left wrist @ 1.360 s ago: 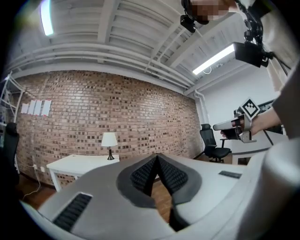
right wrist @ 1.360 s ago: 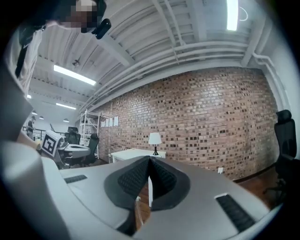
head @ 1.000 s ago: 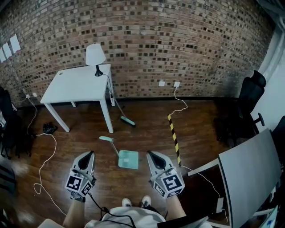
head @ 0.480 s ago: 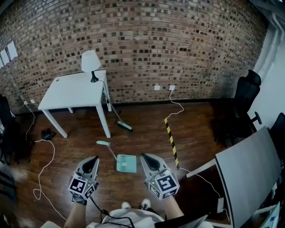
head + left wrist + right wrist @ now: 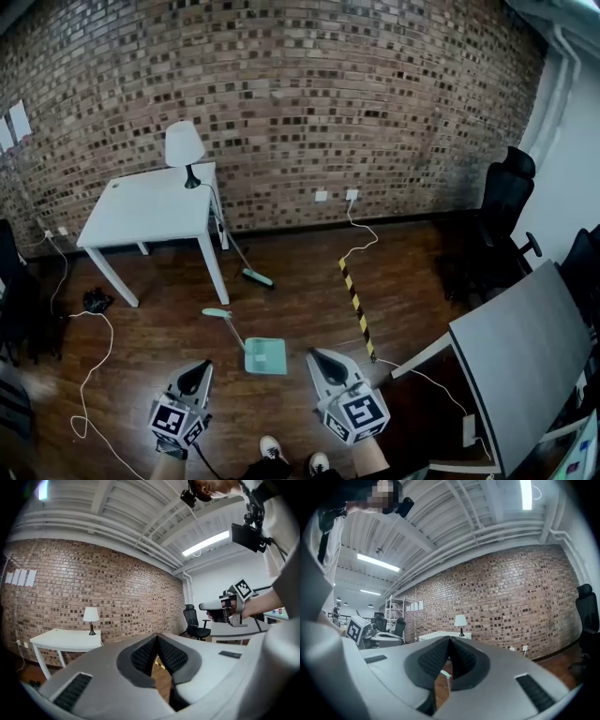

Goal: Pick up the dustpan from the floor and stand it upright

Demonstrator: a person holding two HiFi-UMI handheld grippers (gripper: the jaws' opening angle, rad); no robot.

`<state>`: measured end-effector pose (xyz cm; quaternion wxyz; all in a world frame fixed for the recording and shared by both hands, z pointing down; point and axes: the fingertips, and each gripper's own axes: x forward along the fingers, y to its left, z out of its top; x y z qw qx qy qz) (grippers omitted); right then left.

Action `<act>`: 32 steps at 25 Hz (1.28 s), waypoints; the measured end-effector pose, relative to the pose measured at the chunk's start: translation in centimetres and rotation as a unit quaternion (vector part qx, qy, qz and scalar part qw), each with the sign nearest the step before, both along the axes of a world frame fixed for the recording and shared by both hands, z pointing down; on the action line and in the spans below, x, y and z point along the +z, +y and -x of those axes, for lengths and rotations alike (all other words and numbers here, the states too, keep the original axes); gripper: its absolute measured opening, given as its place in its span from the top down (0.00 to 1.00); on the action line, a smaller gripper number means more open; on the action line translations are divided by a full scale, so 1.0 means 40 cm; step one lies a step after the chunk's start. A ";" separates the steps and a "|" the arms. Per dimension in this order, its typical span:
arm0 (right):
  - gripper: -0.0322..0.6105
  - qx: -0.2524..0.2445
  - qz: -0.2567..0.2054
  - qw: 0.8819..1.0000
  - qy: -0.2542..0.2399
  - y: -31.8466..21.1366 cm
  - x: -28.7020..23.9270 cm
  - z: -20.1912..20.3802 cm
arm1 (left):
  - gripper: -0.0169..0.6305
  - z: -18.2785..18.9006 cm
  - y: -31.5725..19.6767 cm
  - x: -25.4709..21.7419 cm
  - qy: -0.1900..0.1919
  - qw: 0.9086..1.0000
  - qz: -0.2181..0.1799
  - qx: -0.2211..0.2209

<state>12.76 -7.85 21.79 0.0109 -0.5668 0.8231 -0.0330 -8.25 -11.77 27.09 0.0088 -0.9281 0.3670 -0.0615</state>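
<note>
The mint-green dustpan [image 5: 265, 355] lies flat on the dark wooden floor, its long handle [image 5: 225, 323] running up and to the left. A broom [image 5: 253, 276] with a green head leans by the white table's leg. My left gripper [image 5: 200, 369] hangs shut and empty to the left of the pan, apart from it. My right gripper [image 5: 316, 356] is to the pan's right, also shut with nothing in it. In the left gripper view the jaws [image 5: 157, 637] meet, level toward the brick wall. In the right gripper view the jaws [image 5: 449, 640] are closed too.
A white table [image 5: 150, 211] with a lamp [image 5: 185, 145] stands at the back left. A yellow-and-black strip [image 5: 355, 305] lies on the floor right of the pan. White cables [image 5: 89, 366] trail at left. A grey desk [image 5: 516, 356] and an office chair [image 5: 497, 216] fill the right.
Both grippers have slid lower in the head view, and the wall and table now sit farther off. The dustpan lies where it was. Both pairs of jaws stay shut.
</note>
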 end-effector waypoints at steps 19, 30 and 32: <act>0.98 -0.032 -0.005 0.999 0.007 0.992 0.016 -0.212 | 0.98 -0.186 1.012 -0.021 -0.011 0.998 -0.012 -0.055; 0.98 -0.039 -0.037 0.998 0.014 1.205 -0.095 -0.192 | 0.99 -0.184 1.224 -0.118 -0.009 0.997 -0.036 -0.071; 0.98 -0.030 -0.037 0.999 0.005 1.226 -0.095 -0.180 | 0.98 -0.170 1.233 -0.123 -0.014 0.997 -0.037 -0.065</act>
